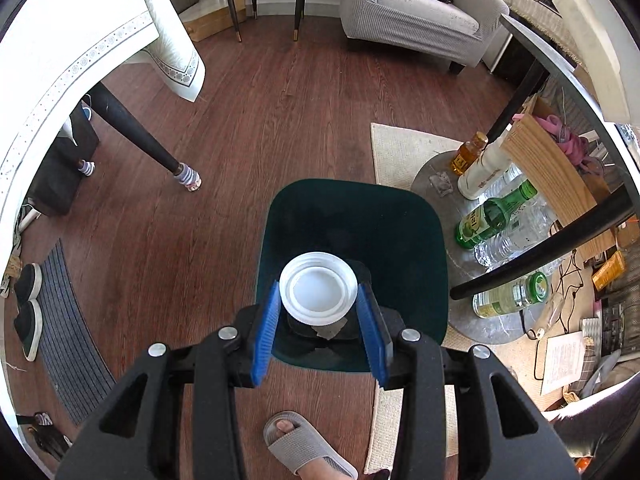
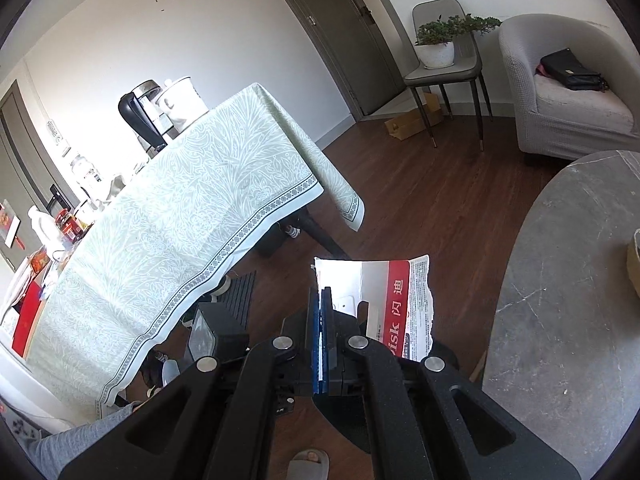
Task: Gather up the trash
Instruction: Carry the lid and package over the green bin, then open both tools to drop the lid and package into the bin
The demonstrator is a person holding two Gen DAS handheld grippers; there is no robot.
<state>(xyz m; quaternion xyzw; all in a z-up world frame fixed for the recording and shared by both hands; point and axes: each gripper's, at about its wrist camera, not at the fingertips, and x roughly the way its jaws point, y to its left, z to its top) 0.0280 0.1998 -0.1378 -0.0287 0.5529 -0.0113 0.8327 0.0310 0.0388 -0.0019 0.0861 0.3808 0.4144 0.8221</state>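
Wood floor (image 1: 304, 120), dark bin (image 1: 352, 240) below. Left gripper (image 1: 318, 304) pinches white lid (image 1: 318, 294) over bin mouth, apparently poised for dropping. Right gripper (image 2: 322, 320), pressed together, clamps torn packet (image 2: 396, 300) by its edge.

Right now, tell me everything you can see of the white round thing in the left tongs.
The white container looks like plastic, seen end-on as a round face with raised concentric rings around a flat centre. The left tongs clamp it, one blue pad on each side. It hangs directly over the open dark green bin, whose inside is dark. Whether it is a lid or a cup's base cannot be told from this angle.
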